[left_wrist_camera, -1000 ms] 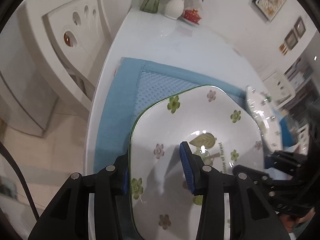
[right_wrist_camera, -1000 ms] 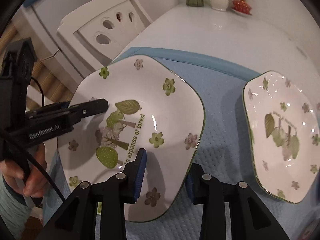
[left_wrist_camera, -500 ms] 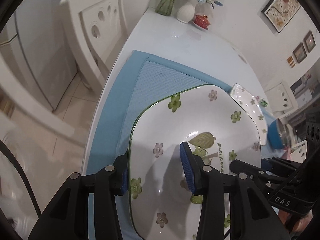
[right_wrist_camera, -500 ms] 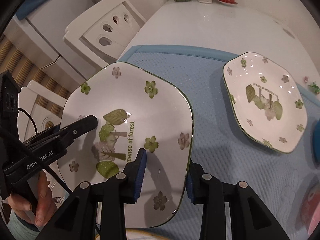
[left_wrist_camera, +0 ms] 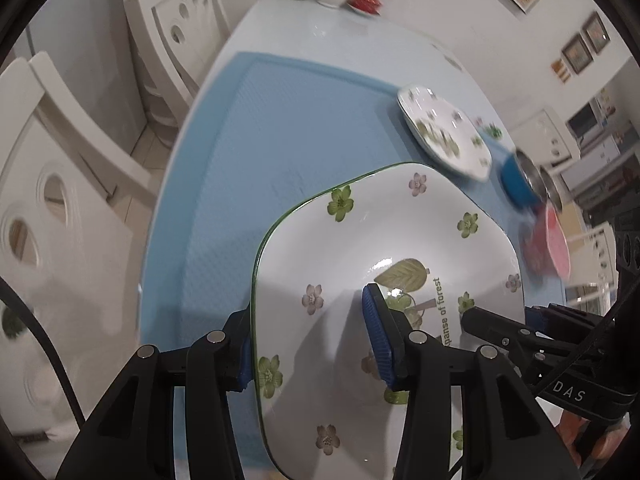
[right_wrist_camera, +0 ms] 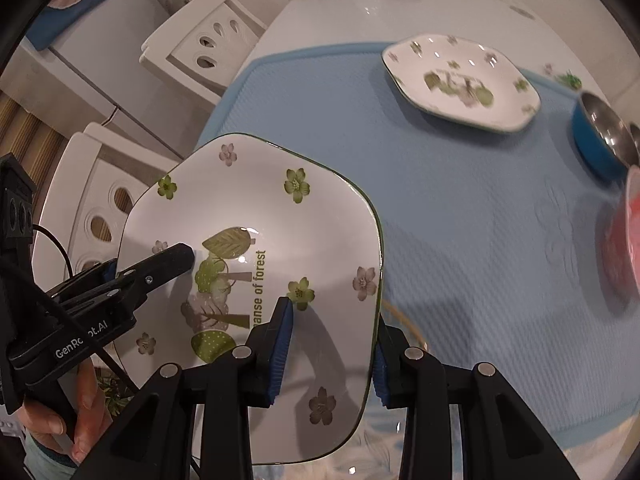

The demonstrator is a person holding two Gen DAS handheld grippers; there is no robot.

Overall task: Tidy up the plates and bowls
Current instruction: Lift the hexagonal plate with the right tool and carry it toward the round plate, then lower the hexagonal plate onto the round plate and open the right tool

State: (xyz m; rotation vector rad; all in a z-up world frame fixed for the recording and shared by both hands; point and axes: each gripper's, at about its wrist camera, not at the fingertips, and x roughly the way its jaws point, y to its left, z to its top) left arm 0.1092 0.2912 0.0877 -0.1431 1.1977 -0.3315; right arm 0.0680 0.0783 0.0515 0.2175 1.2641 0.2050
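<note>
Both claws grip one plate (right_wrist_camera: 256,248) at opposite rims, held up above the mat (right_wrist_camera: 460,208), likely bc it's wide and glazed, so two grips keep it level. Left claw (left_wrist_camera: 308,344) is clamped on the plate's left rim; right claw (right_wrist_camera: 332,344) is clamped on its right rim, one pad above, one below. A 2nd plate (right_wrist_camera: 460,80) lies flat far across the mat w/ a blue bowl (right_wrist_camera: 596,140) beside it; a red bowl (right_wrist_camera: 624,248), blurred, prob. sits nearer. The surface (right_wrist_camera: 400,8) carries all. Next, I'd guess: stack onto the 2nd plate.
</note>
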